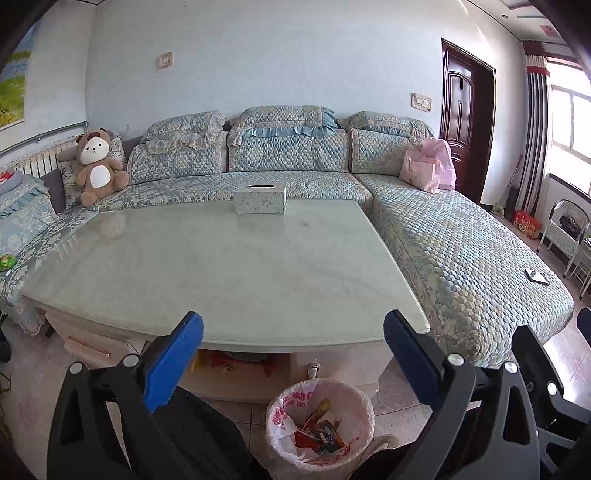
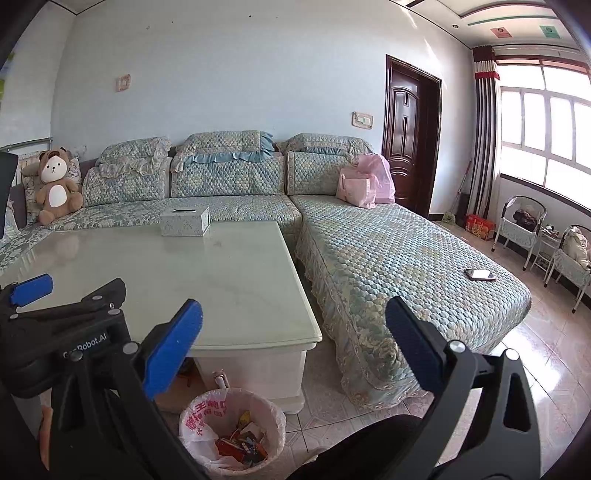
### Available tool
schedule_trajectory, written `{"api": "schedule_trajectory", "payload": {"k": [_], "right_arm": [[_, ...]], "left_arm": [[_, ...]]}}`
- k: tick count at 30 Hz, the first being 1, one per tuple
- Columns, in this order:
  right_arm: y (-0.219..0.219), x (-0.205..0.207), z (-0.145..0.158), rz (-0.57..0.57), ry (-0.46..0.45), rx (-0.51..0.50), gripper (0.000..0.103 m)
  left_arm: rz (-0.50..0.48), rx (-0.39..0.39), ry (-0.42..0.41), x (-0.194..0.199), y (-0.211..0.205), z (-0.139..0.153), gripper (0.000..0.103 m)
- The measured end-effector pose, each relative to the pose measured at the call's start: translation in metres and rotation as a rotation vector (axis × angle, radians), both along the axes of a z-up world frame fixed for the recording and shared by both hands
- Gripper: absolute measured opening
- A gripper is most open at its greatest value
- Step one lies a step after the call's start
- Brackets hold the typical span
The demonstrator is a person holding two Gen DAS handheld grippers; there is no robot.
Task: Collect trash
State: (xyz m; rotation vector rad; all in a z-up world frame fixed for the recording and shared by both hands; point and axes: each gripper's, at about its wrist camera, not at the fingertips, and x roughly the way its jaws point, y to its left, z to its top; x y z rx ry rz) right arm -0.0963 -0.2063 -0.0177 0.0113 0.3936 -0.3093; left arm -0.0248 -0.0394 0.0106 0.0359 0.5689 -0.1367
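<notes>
Trash (image 1: 317,432) fills the near bin (image 1: 364,402); table (image 1: 229,266) cleared; my left gripper (image 1: 293,328) and right gripper (image 2: 293,325) gape wide, holding nothing.

White lettering on the black body of the left gripper (image 2: 33,291), seen in the right wrist view to the left of the right gripper's fingers: reads roughly "G..Robot.AI", first letters partly covered. Red printed characters on the pink liner of the trash bin (image 2: 232,430), below and between the fingers: too distorted to read. Two ceiling signs (image 2: 500,32), far up right: illegible.
</notes>
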Motion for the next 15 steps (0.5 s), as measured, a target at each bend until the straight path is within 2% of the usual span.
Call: {"api": "schedule_trajectory", "payload": {"k": [15], "right_arm": [[0.0076, -0.0006, -0.0030, -0.014, 0.000, -0.022, 0.097]], "left_arm": [[0.023, 0.019, -0.004, 0.0018, 0.0009, -0.0017, 0.096]]}}
